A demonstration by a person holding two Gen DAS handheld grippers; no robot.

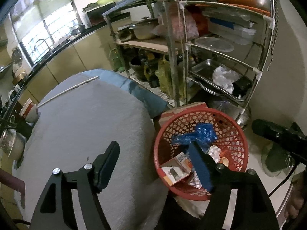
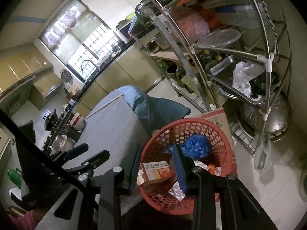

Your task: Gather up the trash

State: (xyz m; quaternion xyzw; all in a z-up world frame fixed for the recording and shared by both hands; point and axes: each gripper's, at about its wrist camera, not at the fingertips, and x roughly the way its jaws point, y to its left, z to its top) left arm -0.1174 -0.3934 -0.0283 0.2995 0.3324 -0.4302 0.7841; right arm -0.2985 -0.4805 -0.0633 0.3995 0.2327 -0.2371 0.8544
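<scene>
A red mesh basket (image 1: 236,143) stands on the floor beside a table under grey cloth (image 1: 86,124). In it lie a crumpled blue plastic bag (image 1: 197,134), a small orange-and-white carton (image 1: 174,170) and crumpled paper (image 1: 214,151). My left gripper (image 1: 153,143) is open wide, one finger over the table edge, the other over the basket, with nothing between them. My right gripper (image 2: 157,146) hovers over the basket (image 2: 220,134) with a narrow gap. The carton (image 2: 155,172) shows through that gap, lying lower in the basket, not gripped. A thin white stick (image 1: 69,90) lies on the table.
A metal rack (image 1: 257,71) full of pots, trays and bags stands just behind the basket. A cardboard box (image 1: 182,109) and a blue cushion (image 1: 145,95) sit between the rack and the table. Bowls (image 1: 28,111) sit at the table's left edge by a long counter.
</scene>
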